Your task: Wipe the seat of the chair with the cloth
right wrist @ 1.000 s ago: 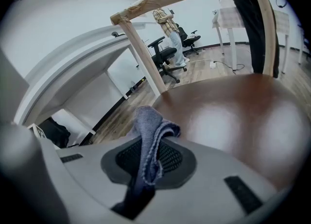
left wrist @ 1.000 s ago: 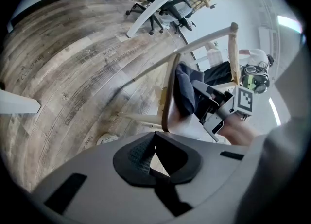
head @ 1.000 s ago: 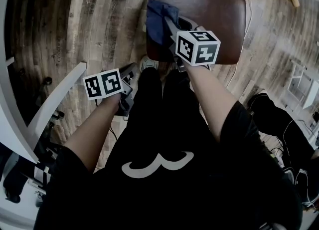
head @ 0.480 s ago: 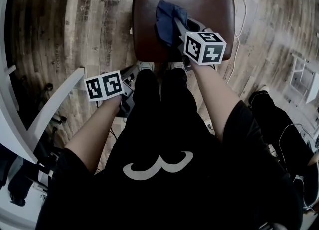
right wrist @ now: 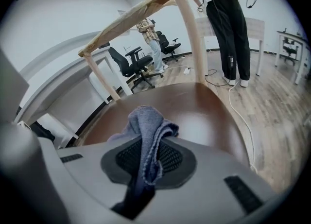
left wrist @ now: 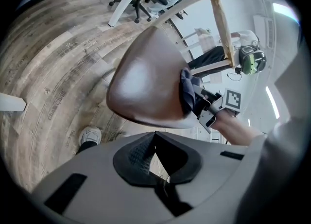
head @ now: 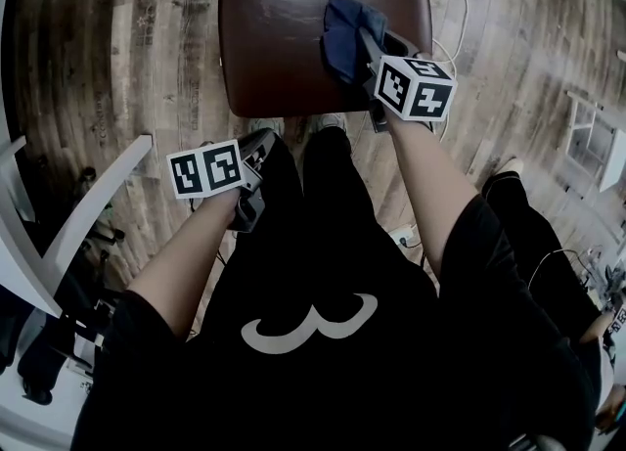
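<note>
Brown and glossy, the seat [head: 284, 38] of the chair fills the top of the head view, its rounded front edge nearest the person's legs. The blue cloth [head: 342, 33] lies bunched on the right half of the seat, close to the right edge but not hanging over it. The right tongs [head: 365, 50] pinch the cloth by a fold. In the right gripper view, the fabric [right wrist: 146, 126] rises between the two pads and spills forward onto the seat (a frayed hem trails back into the gap). The left half of the seat is bare from back to front, so the open room on it lies to the left of the cloth.

The left tongs [head: 258, 146] hang off the seat, over the wooden floor [head: 117, 58] just below the front left corner and beside the person's left leg. In their own view their tips are pressed together with nothing between them [left wrist: 155, 152].

A white cable [head: 460, 9] trails on the floor just off the seat's right edge. Behind the seat, the pale wooden frame of the backrest [right wrist: 141, 9] closes off the far edge. Beyond it stand black office chairs [right wrist: 138, 65] and a person in dark trousers [right wrist: 228, 28], both well apart from the seat. A white worktop edge [head: 98, 209] slants in on the left, clear of the chair.
</note>
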`<state>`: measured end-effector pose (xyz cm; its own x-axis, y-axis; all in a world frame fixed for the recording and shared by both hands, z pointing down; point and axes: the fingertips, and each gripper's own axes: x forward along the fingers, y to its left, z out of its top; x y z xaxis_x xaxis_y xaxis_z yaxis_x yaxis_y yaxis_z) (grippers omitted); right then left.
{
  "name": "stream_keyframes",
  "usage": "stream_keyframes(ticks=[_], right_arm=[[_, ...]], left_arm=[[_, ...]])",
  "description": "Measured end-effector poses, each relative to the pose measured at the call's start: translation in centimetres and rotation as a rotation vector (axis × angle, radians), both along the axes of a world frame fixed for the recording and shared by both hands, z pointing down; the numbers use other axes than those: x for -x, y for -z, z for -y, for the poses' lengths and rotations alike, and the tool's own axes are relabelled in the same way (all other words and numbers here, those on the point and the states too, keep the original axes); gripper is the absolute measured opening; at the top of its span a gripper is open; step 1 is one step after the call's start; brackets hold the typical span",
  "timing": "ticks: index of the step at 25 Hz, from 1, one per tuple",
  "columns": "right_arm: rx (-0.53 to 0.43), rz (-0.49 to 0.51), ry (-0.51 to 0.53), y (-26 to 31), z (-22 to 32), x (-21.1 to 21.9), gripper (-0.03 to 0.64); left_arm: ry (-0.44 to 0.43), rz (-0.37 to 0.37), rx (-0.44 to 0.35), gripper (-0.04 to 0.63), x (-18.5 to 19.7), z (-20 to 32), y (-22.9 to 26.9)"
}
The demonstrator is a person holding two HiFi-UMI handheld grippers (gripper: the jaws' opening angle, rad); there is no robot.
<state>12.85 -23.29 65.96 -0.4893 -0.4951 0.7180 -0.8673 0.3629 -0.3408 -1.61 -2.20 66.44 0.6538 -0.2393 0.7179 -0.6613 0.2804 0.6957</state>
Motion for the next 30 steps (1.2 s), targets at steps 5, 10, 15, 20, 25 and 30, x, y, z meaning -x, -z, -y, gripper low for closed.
stream_keyframes(ticks=[5, 10, 15, 20, 25, 30], right_arm=[[-0.002, -0.013, -0.043, -0.1, 0.8, -4.2, 0.054], [-0.016, -0.028, -0.025, -0.1, 1.1, -6.7, 0.055], [-0.037, -0.038, -0.019, 0.2, 1.4, -9.1, 0.054], [-0.023, -0.041, -0.029, 0.1, 1.2, -11.3, 0.055], [-0.014, -0.028, -0.041, -0.2, 1.2, -12.4, 0.054], [0.005, -0.015, -0.075, 0.4, 1.0, -12.9, 0.054]], left_arm=[[0.013, -0.011, 0.005, 0.012, -2.4, 0.3, 0.1], [0.018, -0.008, 0.01, 0.012, -4.8, 0.8, -0.2], [-0.005, -0.01, 0.003, 0.012, -7.2, 1.3, -0.1], [-0.004, -0.016, 0.004, 0.012, -9.3, 1.6, -0.1], [-0.006, -0.024, 0.0, 0.012, -10.9, 1.7, -0.4], [0.001, -0.009, 0.012, 0.012, -10.7, 1.0, -0.8]])
